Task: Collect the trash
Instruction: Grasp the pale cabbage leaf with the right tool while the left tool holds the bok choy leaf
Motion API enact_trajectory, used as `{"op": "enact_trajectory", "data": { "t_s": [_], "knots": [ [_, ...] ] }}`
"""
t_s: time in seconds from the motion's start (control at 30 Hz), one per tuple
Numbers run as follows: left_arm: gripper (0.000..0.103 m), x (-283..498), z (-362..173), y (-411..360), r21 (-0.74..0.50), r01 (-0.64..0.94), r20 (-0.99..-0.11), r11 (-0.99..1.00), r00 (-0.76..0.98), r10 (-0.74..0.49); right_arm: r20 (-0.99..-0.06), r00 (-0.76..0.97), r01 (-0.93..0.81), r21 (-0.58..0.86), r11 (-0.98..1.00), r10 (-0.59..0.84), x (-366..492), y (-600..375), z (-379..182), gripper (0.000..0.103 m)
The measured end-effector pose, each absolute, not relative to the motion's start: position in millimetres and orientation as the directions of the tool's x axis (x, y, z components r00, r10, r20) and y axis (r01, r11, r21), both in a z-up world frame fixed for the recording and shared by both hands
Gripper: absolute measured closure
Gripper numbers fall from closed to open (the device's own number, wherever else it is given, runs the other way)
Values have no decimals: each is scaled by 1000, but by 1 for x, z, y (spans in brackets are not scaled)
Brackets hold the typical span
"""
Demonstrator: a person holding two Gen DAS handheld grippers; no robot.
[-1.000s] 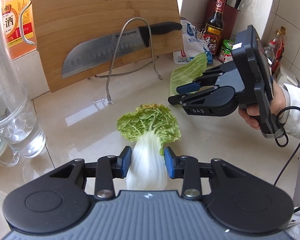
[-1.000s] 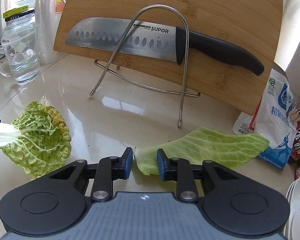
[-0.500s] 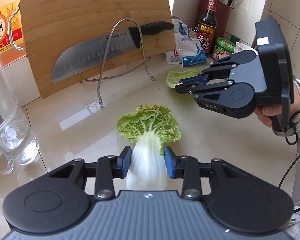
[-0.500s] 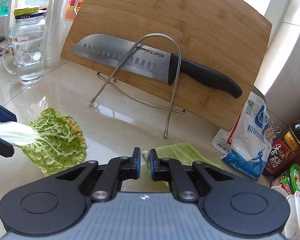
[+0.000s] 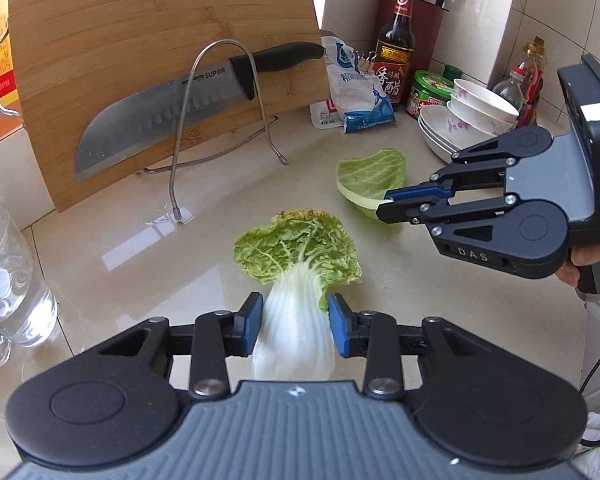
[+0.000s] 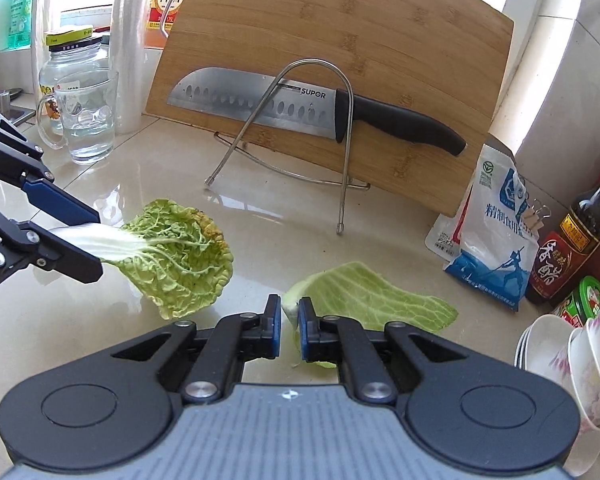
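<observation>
My left gripper (image 5: 295,320) is shut on the white stalk of a frilly napa cabbage leaf (image 5: 300,252) and holds it above the counter. It also shows in the right wrist view (image 6: 84,240), with the frilly leaf (image 6: 180,256) hanging from it. My right gripper (image 6: 289,328) is shut on the stem end of a flat pale green cabbage leaf (image 6: 372,300) and lifts it off the counter. In the left wrist view the right gripper (image 5: 388,206) pinches that flat leaf (image 5: 370,176).
A bamboo cutting board (image 6: 340,40) leans on a wire stand with a large knife (image 6: 300,108). A glass mug of water (image 6: 86,120) stands at left. A salt bag (image 6: 496,232), vinegar bottle (image 6: 568,248) and stacked bowls (image 5: 468,116) crowd the right.
My right gripper closed on the flat leaf's stem and lifted it up and back from the counter. My left gripper kept its hold on the frilly leaf and rose slightly.
</observation>
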State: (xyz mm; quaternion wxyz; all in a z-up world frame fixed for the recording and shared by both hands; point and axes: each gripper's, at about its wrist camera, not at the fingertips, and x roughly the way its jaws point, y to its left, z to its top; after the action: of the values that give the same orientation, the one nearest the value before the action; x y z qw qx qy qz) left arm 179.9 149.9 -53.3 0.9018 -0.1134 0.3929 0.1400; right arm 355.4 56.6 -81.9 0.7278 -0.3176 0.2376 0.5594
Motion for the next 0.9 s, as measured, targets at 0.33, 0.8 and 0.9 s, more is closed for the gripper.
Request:
{"op": "enact_trajectory", "data": {
  "t_s": [0.33, 0.8, 0.9],
  "knots": [
    [68, 191, -59, 150, -105, -308, -738, 946, 661, 134, -733, 332, -943, -245, 226, 593, 354, 41, -106, 90],
    [68, 190, -64, 151, -113, -320, -743, 941, 655, 134, -660, 353, -920, -372, 121, 663, 337, 70, -122, 64],
    [68, 188, -64, 152, -110, -327, -744, 938, 653, 140, -671, 340, -922, -377, 92, 659, 335, 73, -123, 87]
  ]
}}
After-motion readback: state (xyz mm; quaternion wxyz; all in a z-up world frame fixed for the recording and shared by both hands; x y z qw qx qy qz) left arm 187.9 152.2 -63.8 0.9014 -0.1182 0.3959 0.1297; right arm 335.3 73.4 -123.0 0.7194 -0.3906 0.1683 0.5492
